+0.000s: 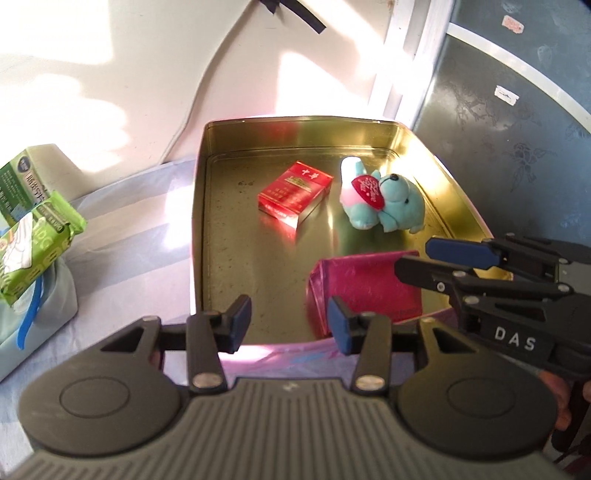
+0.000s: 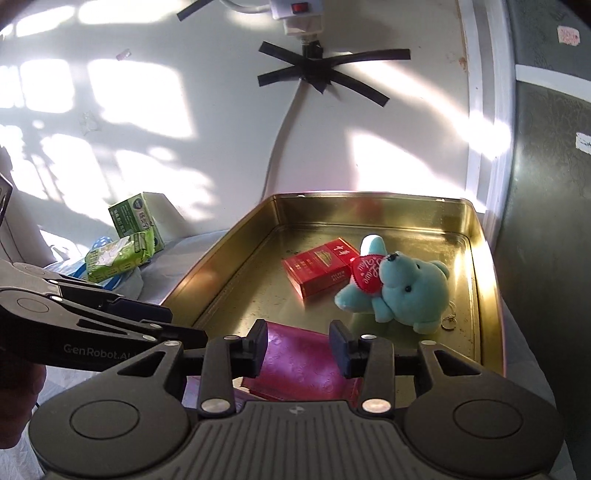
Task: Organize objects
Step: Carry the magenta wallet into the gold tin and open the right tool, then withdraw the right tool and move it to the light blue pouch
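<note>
— Both grippers (image 1: 290,323) (image 2: 298,349) hang open, holding nothing?
— Yes. Pink wallet (image 1: 369,288) lies at the tin's (image 1: 199,221) near edge, just ahead of the right fingers. Farther in: red pack (image 1: 293,194), then teddy (image 1: 384,199) to its right.

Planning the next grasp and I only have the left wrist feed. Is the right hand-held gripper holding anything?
Observer: No. The right hand-held gripper is open; the pink wallet shows beyond its gap, not clamped.
Operator: Anything attached to the teal bear?
Observer: Yes, a small metal keyring lies beside it on the tin floor.
Operator: Where does the wall cable go?
Observer: Up to a white power strip with a red switch.
</note>
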Demonstrator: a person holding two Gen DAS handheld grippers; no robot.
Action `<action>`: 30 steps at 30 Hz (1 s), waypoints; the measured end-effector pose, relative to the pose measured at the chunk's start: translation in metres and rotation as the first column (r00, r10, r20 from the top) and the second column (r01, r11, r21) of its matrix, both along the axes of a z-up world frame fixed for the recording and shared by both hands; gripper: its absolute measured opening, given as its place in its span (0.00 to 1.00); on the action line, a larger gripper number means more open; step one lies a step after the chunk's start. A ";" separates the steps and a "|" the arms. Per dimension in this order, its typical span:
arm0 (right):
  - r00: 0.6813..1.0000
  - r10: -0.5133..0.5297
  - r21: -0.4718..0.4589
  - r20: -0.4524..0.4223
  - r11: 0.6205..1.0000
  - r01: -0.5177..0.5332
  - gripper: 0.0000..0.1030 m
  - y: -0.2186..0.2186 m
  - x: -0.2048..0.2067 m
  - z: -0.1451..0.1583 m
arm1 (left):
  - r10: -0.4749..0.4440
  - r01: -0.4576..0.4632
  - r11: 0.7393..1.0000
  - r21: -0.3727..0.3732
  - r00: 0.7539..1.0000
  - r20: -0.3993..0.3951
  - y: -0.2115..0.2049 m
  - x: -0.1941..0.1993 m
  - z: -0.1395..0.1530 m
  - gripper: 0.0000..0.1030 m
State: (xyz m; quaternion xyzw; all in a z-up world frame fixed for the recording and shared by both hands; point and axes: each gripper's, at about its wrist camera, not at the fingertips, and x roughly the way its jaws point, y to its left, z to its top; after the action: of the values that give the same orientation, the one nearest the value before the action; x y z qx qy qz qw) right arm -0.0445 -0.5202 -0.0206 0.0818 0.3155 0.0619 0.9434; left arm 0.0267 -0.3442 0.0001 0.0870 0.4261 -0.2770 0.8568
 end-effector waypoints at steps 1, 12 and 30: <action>1.000 0.025 -0.005 0.006 1.000 -0.025 0.38 0.008 -0.003 0.002 | 0.005 -0.005 1.000 0.002 1.000 -0.001 0.007 -0.002 0.000 0.47; 0.955 0.281 -0.035 -0.096 0.958 -0.286 0.39 0.099 -0.007 -0.003 | 0.096 -0.088 0.993 0.082 0.991 -0.088 0.083 -0.010 -0.029 0.48; 0.848 0.319 0.040 -0.422 0.942 -0.334 0.43 0.218 0.015 -0.053 | 0.228 -0.194 0.963 0.185 0.955 -0.189 0.207 0.003 -0.066 0.48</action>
State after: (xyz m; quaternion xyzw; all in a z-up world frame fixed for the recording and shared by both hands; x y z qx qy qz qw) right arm -0.0291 -0.3019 -0.0737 0.0219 0.5226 0.1966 0.8293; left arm 0.0297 -0.1370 -0.0655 0.0817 0.5419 -0.1551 0.8219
